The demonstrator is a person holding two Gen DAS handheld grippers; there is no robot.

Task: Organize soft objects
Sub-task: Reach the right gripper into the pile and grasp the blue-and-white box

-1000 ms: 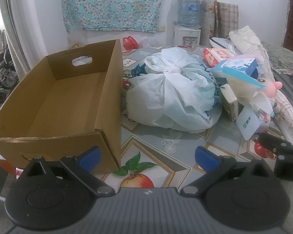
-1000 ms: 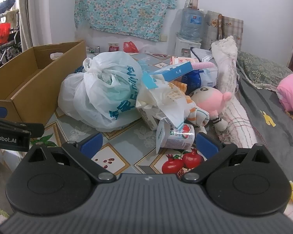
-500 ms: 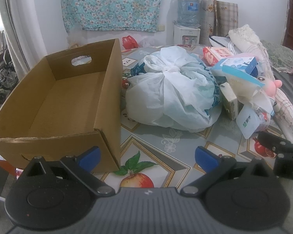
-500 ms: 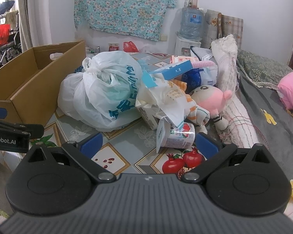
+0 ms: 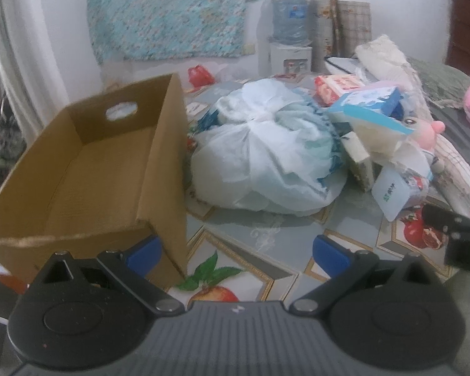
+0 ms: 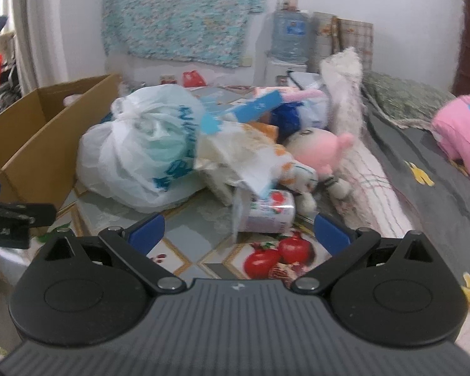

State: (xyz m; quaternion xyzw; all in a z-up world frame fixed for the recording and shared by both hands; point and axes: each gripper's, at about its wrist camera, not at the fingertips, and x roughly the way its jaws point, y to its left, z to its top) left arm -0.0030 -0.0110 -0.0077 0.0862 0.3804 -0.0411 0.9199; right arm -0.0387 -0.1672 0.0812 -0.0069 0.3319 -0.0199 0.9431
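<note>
An empty brown cardboard box (image 5: 87, 169) (image 6: 40, 131) stands at the left of the fruit-patterned table. Beside it lies a knotted white plastic bag (image 5: 266, 156) (image 6: 141, 156), stuffed full. Right of the bag is a heap: a blue-and-white carton (image 5: 369, 103) (image 6: 250, 106), a tissue pack (image 6: 266, 210) (image 5: 391, 194), and a pink plush doll (image 6: 322, 150) (image 5: 429, 131). My left gripper (image 5: 236, 252) is open near the box's front corner, holding nothing. Open and empty too, my right gripper (image 6: 239, 228) hovers just short of the tissue pack.
A rolled checked blanket (image 6: 363, 181) and a white fluffy bundle (image 6: 344, 87) lie along the table's right side. Grey bedding (image 6: 429, 188) with a pink pillow (image 6: 463, 134) is further right. A water dispenser (image 5: 289, 37) stands at the back wall.
Both grippers have moved forward and slightly lower toward the pile; the bag and tissue pack look larger, and the view is motion-blurred. Nothing has been grasped.
</note>
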